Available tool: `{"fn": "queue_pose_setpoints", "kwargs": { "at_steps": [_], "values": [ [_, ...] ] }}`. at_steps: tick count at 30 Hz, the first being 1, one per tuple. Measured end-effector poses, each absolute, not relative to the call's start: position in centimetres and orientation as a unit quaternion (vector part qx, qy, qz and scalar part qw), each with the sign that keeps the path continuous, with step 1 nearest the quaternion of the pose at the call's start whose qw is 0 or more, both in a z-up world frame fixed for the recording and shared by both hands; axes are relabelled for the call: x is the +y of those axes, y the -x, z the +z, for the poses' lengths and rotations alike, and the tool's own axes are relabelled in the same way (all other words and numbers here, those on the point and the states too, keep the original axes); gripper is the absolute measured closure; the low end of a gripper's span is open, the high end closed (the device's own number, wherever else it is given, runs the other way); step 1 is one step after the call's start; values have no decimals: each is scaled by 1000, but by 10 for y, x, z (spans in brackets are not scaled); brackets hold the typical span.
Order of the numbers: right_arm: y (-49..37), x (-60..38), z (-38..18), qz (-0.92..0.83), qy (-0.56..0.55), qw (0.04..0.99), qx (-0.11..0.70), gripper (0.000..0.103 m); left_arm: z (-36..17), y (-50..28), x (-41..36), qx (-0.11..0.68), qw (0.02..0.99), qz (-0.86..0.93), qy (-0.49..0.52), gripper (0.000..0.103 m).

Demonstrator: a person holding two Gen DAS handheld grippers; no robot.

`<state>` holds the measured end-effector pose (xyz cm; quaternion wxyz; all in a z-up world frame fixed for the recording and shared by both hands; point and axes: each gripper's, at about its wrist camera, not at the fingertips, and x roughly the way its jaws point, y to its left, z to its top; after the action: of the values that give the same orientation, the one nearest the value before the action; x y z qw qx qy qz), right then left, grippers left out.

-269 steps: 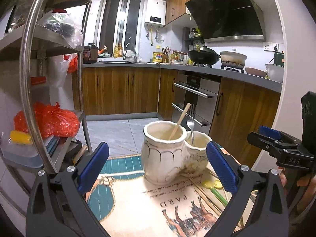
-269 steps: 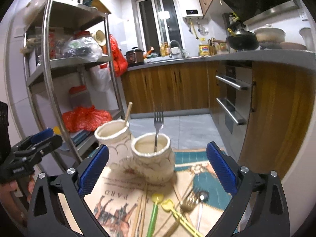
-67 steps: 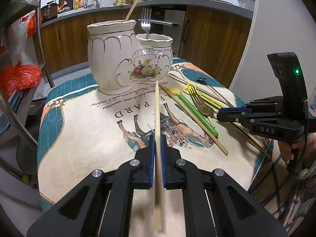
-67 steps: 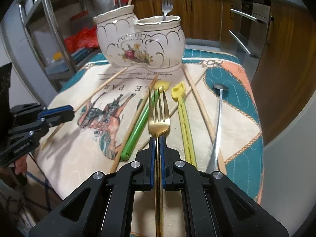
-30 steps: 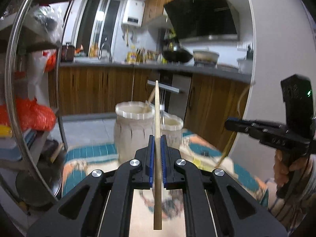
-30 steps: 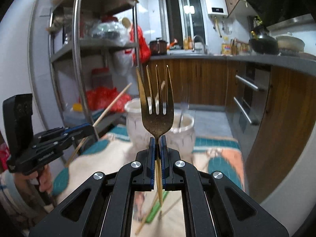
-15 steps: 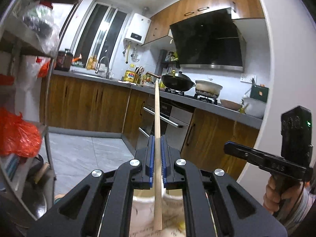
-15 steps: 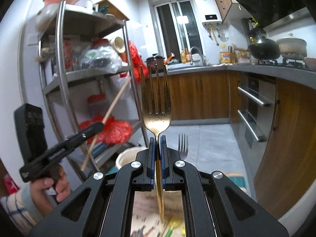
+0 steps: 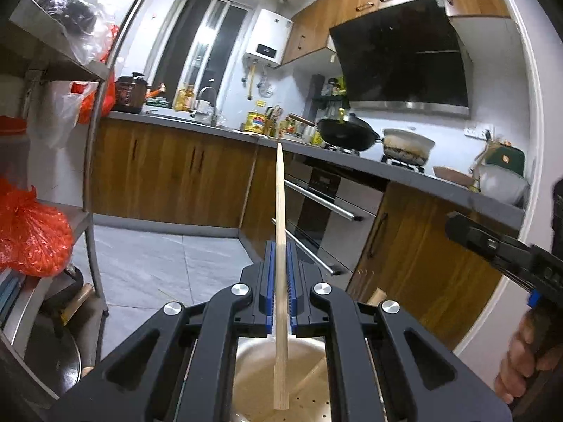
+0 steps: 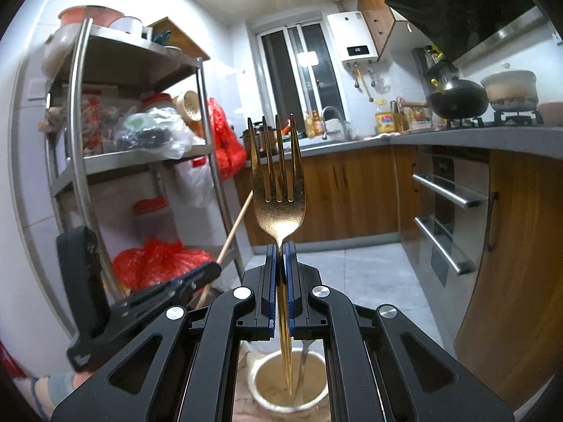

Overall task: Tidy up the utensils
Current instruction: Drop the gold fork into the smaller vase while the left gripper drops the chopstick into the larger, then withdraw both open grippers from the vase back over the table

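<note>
Chopstick (image 9: 280, 246) stood upright, pinched tight in the left gripper (image 9: 280, 281) above the holder's tall cup (image 9: 309, 387). Right gripper (image 10: 280, 281) squeezed a gold fork (image 10: 278, 190) (prongs up) over the smaller cup (image 10: 267, 383).

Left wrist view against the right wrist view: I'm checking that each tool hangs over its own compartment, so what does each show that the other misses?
Only the left wrist view shows the wide compartment below the left gripper, with the wooden chopstick's lower end over it and another stick lying inside.

Only the right wrist view shows the gold fork, tines up, in the right gripper, its handle end over the smaller cup, which already holds a silver utensil.

Both show the other gripper at the frame edge, and the kitchen counter.
</note>
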<state>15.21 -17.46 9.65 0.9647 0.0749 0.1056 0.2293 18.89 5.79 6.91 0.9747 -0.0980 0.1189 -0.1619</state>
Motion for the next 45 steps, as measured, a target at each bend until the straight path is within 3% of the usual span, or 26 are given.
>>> {"fn": "queue_pose_setpoints", "kwargs": {
  "at_steps": [16,23,26,29,31,33,35,39,45],
  "values": [
    [-199,-186,30,212,-112,937,254,97,62,-134,63,140,975,-168,23,94],
    [-205,-184,26,200,-106,938,263,94,66,-116,63,132,979,-157,9,46],
    [-204,-184,28,200,-106,938,264,73,66,-107,59,135,980,-148,-8,30],
    [-196,-190,32,200,-114,939,257,63,66,-95,57,136,980,-147,-12,16],
    [-186,-195,35,201,-118,939,252,48,66,-87,56,135,980,-143,-11,7],
    [-174,-202,39,200,-122,942,241,24,65,-78,55,135,981,-137,-12,5],
    [-156,-211,45,197,-121,947,222,11,64,-70,54,146,980,-135,-12,5],
    [-127,-223,49,189,-106,954,206,5,59,-60,53,169,977,-130,-2,5],
    [-93,-231,42,161,-63,959,223,5,47,-48,52,208,972,-110,6,5]
  ]
}}
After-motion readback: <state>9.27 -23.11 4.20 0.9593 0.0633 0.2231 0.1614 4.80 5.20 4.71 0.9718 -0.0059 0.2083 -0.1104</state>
